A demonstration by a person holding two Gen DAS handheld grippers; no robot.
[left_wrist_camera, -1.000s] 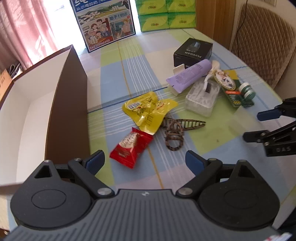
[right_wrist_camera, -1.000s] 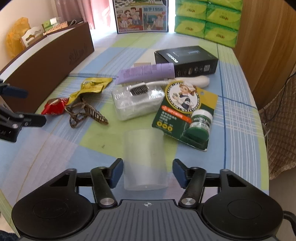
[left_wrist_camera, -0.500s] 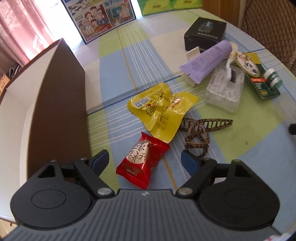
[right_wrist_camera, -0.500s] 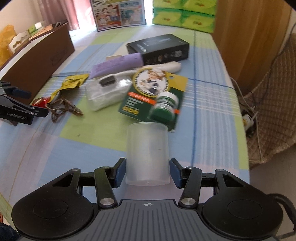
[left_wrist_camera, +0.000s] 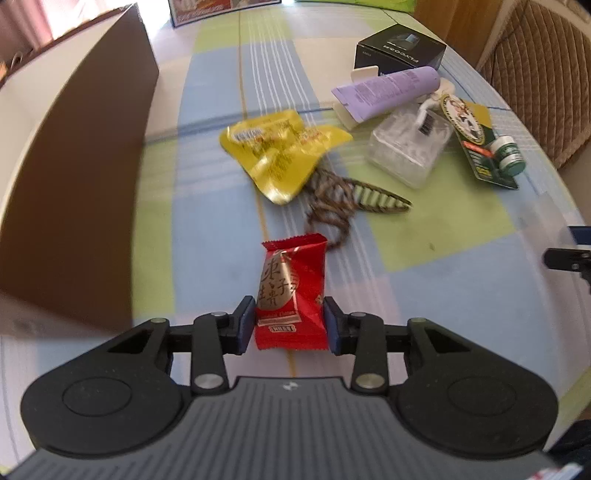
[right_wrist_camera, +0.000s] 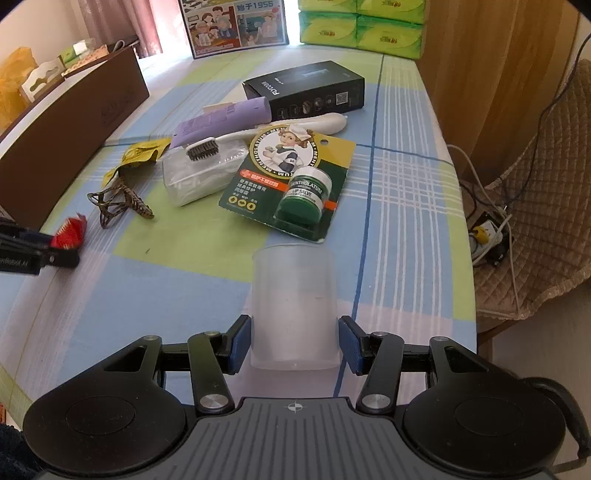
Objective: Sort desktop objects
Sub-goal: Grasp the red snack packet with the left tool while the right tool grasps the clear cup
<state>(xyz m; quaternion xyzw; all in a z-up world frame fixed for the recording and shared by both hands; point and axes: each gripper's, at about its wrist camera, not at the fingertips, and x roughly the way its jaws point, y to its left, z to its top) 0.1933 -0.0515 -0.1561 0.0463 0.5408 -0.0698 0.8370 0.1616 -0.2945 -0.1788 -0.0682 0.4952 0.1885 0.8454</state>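
Observation:
My left gripper (left_wrist_camera: 290, 325) is shut on a red candy packet (left_wrist_camera: 291, 295) near the table's front edge; the packet also shows in the right wrist view (right_wrist_camera: 68, 232). My right gripper (right_wrist_camera: 295, 345) is shut on a frosted plastic cup (right_wrist_camera: 294, 306) that stands upright on the table. A yellow wrapper (left_wrist_camera: 280, 151), a brown hair claw (left_wrist_camera: 343, 206), a purple tube (left_wrist_camera: 388, 92), a clear box with a brush on it (left_wrist_camera: 406, 147), a green salve card (right_wrist_camera: 291, 184) and a black box (right_wrist_camera: 306, 92) lie beyond.
A brown open storage box (left_wrist_camera: 81, 177) stands at the left. Green tissue packs (right_wrist_camera: 362, 26) and a picture board (right_wrist_camera: 236, 26) stand at the far end. A padded chair (right_wrist_camera: 535, 236) and cables are off the right edge.
My left gripper moved forward and closed on the red candy packet. My right gripper closed on the cup, which sits deeper between its fingers.

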